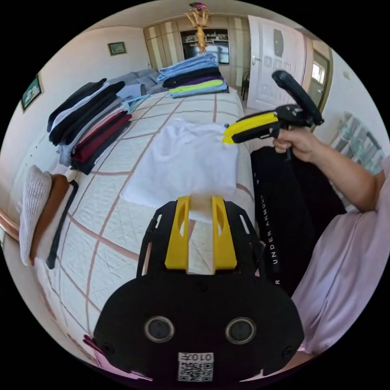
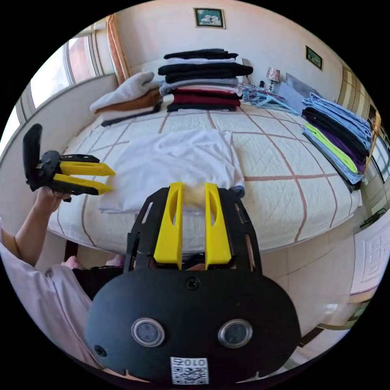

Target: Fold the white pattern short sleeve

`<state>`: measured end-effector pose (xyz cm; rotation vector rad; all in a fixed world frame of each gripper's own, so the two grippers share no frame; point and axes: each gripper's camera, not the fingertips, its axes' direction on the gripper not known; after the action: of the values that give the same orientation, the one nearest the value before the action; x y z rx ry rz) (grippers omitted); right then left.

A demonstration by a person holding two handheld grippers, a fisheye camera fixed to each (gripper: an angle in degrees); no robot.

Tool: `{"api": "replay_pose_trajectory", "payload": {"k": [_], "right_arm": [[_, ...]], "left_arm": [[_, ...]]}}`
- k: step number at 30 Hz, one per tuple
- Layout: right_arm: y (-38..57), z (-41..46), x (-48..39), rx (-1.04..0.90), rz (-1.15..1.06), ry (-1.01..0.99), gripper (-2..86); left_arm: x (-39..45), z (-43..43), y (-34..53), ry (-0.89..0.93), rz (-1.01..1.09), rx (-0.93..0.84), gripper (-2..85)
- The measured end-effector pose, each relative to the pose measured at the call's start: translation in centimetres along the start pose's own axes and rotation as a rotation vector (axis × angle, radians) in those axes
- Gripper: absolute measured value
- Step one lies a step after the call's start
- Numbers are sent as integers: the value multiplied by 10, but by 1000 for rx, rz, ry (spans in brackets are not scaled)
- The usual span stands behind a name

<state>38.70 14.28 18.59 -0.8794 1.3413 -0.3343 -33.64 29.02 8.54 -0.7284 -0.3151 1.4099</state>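
Observation:
The white short sleeve shirt (image 1: 183, 162) lies folded into a rough rectangle on the quilted bed (image 1: 101, 227); no pattern shows on its upper side. In the left gripper view my left gripper (image 1: 201, 200) hovers open at the shirt's near edge, white cloth showing beyond its tips. A hand holds my right gripper (image 1: 224, 138) at the shirt's far right corner. In the right gripper view the shirt (image 2: 170, 166) spreads ahead of my open right gripper (image 2: 194, 187). The left gripper (image 2: 111, 181) sits beside the shirt's left edge, jaws apart with nothing between them.
Folded piles ring the bed (image 2: 276, 162): a dark and maroon stack (image 1: 89, 122) (image 2: 203, 81), a blue, black and green stack (image 1: 195, 75) (image 2: 337, 138), towels (image 1: 40, 211) (image 2: 126, 97). Hangers (image 2: 264, 97) lie at the back. Black cloth (image 1: 284, 211) hangs by the bed's edge near the person.

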Motion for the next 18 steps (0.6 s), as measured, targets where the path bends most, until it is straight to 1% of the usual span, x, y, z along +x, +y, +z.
{"api": "replay_pose_trajectory", "payload": {"k": [1,4,6,8,12,14,18], "right_arm": [[1,3,2,0,-1,-5,88],[4,-13,27,23,73,-104,89],[14,-42,56,102,167,-144,90],[25,-56,80,127,236,-157,91],[48,-73,125,173,372,-291,89],[53,-81,134,189,388,-314,87],[54,-102,153,171,356,-276,89]], "left_arm": [[13,8,2,-31,-1,-17,87],[20,0,2,8,-57,0,91],[32,-18,-4,-24,-32,10,94],[66,-41,-13,-116,74,83,96],[123,-25,-42,-194,234,64,96],[150,-4,-64,-229,268,76,93],[176,27,-93,-255,320,62,86]]}}
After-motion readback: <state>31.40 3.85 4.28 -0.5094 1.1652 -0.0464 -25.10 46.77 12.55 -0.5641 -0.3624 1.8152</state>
